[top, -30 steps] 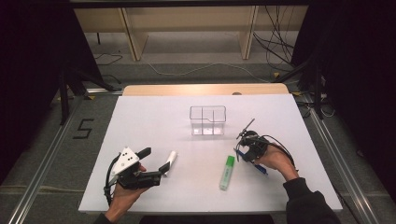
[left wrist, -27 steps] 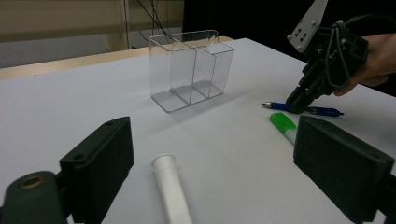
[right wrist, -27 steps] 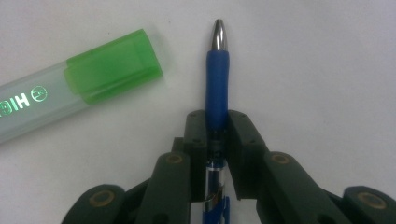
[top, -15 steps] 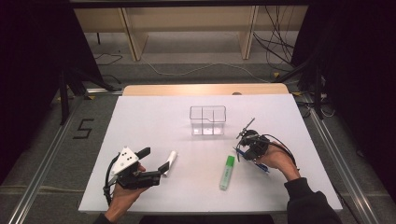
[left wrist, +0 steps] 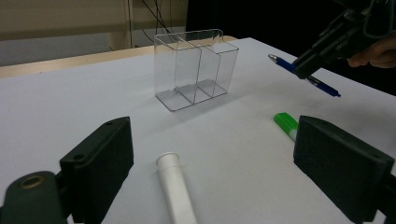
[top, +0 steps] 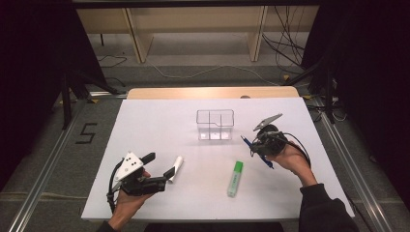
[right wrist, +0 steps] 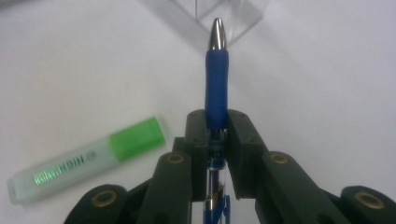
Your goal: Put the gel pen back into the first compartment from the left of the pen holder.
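1. Right gripper: jaws clamped on the blue pen, pinched just behind the rubber grip, silver tip pointing ahead toward the clear organizer.
2. Pen off the table, held above its right half, just right of the organizer, in the high view.
3. Left gripper: jaws wide apart, nothing between the pads; resting near the table's front left corner, aimed at the white tube lying just ahead.
4. Handling, as a judgement: light, stiff, slim; smooth barrel likely slippery, rubber grip less so. Best hold near the grip section, close to the middle, to stop it swinging in the jaws. Not fragile, though the tip could catch on the organizer's rim.
5. Green highlighter flat on the table toward the front edge, between the two grippers, well apart from the organizer.
6. Writing: "HIGH" legible in green on the highlighter's pale body, seen upside down; rest too blurred. Large "5" marked on the floor left of the table.
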The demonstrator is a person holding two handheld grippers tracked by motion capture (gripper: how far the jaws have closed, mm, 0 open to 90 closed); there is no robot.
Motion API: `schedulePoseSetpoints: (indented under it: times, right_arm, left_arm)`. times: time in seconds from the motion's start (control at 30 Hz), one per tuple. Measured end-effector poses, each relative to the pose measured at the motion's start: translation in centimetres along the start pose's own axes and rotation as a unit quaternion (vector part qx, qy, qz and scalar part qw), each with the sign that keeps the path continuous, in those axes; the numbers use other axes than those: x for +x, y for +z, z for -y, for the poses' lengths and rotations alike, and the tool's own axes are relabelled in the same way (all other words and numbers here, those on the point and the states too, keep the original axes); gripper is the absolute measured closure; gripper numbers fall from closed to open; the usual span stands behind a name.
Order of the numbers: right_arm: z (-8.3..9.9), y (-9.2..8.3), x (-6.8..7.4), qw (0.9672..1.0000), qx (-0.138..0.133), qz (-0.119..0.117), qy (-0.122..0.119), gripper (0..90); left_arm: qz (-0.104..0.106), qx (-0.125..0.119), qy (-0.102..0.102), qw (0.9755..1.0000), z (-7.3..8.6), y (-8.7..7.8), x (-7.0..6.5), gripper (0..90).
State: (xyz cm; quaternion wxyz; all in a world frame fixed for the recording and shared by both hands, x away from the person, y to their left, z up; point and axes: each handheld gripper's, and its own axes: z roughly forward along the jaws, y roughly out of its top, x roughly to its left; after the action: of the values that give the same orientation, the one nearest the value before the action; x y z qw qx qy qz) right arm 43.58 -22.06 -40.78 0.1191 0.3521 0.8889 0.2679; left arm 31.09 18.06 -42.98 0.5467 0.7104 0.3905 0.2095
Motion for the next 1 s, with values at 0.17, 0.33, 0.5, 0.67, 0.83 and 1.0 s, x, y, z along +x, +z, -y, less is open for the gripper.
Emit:
schedulePoseSetpoints:
  times: [0.17,0.33,0.5,0.67,0.83,1.0]
  right_arm:
    - [-0.1,-0.7,-0.2,0.9984,-0.051,0.004,0.023,80.0]
    - [0.0,-1.1,-0.6,0.9934,-0.105,0.004,0.046,80.0]
    - [0.4,-0.9,-1.1,0.9836,-0.157,0.014,0.089,80.0]
    - [0.4,-0.9,-1.1,0.9755,-0.194,0.017,0.102,80.0]
    - [0.2,-1.0,-0.6,0.9690,-0.222,0.017,0.107,80.0]
    - [-0.2,-0.8,-0.2,0.9652,-0.237,0.017,0.110,80.0]
  left_arm:
    - [0.000,0.000,0.000,1.0000,0.0,0.0,0.0,11.6]
    - [-0.001,0.000,0.000,1.0000,0.0,0.0,0.0,11.6]
    - [-0.001,0.001,0.001,1.0000,0.0,0.0,0.0,11.7]
    - [-0.002,0.000,0.001,1.0000,0.0,0.1,0.0,11.6]
    - [-0.001,0.000,0.001,1.0000,0.0,0.1,0.0,11.6]
    - [-0.001,0.003,0.001,1.0000,0.1,0.1,0.0,11.6]
